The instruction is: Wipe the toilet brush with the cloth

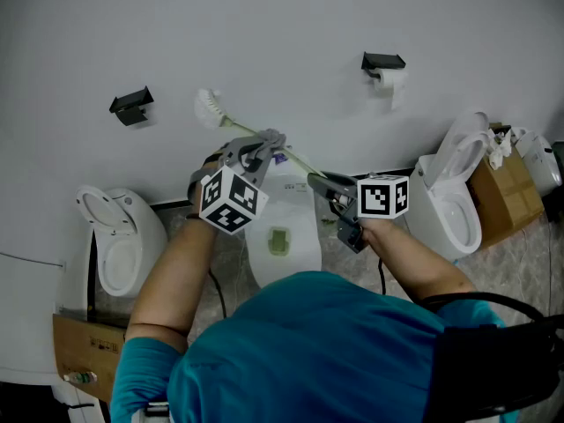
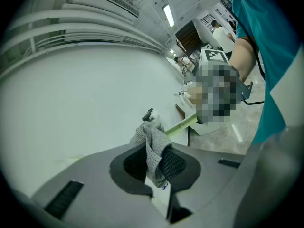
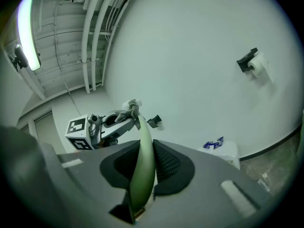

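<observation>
Brush check-in from us. We've got the toilet brush (image 1: 298, 158) held up in the air over the tank end of the middle toilet (image 1: 295, 245), lying on a slant. Its white bristle head (image 1: 209, 107) sticks out beyond the toilet's left side, up against the wall (image 1: 291, 25). The pale green handle (image 3: 144, 146) runs down toward the toilet's right side.

Our right gripper (image 1: 322, 183) sits over the toilet's right edge. Its own view shows both jaws clamped hard on that handle, close to the bottom end.

Our left gripper (image 1: 267, 141) is over the toilet's left half, further up the same stick. In its view the jaws are pinched shut on a grey cloth (image 2: 154, 148). The cloth bunches out past the pads and sits right on the green stick. From the right gripper view we can see the same cloth bundled against the handle at the left gripper's tip, so it touches the handle somewhere between the bristles and our right gripper.

Two more toilets with their lids up stand either side of the middle one, the left toilet (image 1: 119, 236) and the right toilet (image 1: 449, 192). A paper roll (image 1: 388, 79) hangs on the wall up and to the right of the middle toilet, and a black holder (image 1: 132, 106) is mounted up and to its left.
</observation>
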